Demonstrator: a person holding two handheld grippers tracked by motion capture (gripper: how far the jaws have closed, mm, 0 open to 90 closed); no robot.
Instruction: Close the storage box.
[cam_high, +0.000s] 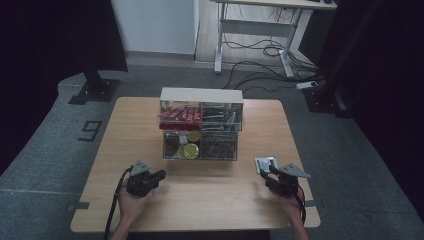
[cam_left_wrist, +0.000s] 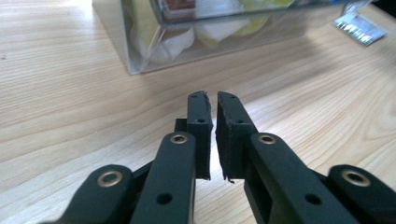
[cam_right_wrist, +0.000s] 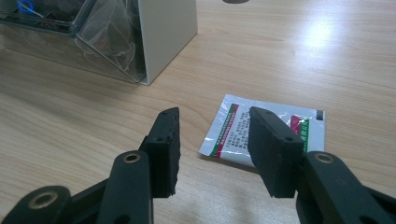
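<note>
Step (my read): R gripper (cam_right_wrist: 212, 135) lining up on sachet (cam_right_wrist: 266, 135), pick not yet made. Sachet lying flat on counter (cam_high: 210, 195), at 4 o'clock from organizer (cam_high: 201, 125), just ahead of R fingers. R fingers standing spread, gripping nothing. Next: dropping lower, straddling sachet edge, pinching thin foil w/o sliding it. L gripper (cam_left_wrist: 212, 100) resting low at 7 o'clock from organizer, fingers nearly pressed together, slim gap, holding nothing. Both hands coming in from 6 o'clock, palms under grippers.
</note>
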